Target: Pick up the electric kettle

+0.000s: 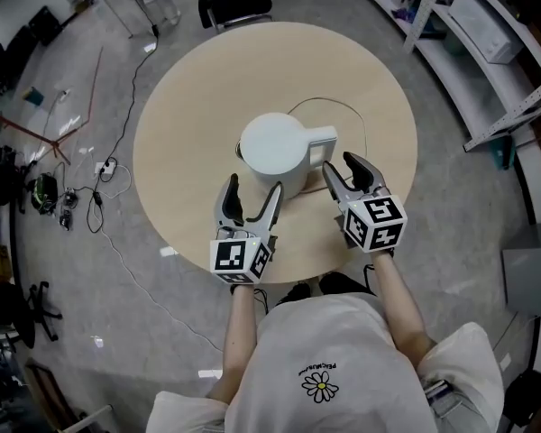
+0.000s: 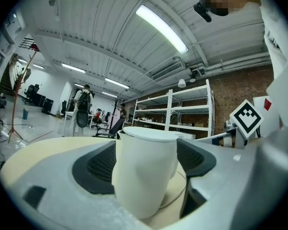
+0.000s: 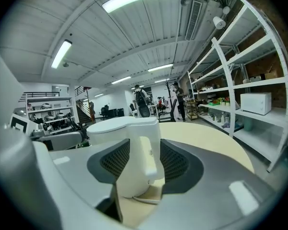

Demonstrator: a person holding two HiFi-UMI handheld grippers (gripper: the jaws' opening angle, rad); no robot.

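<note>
A: How many kettles do you count?
B: One electric kettle (image 1: 275, 154), with one power cord (image 1: 343, 106).
A: And tables?
B: One round table (image 1: 189, 124).
A: Grippers?
B: Two, the left gripper (image 1: 254, 186) and the right gripper (image 1: 339, 162).
A: Any chairs?
B: One black chair (image 1: 236, 3), seen from the head view.
A: Anything else you can count?
B: One microwave (image 3: 256, 102), in the right gripper view.

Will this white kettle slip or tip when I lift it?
The white plastic electric kettle looks rigid; its smooth wall may slip. Lifted by its side handle alone, it would probably tilt. The thin cord behind might tug.
</note>
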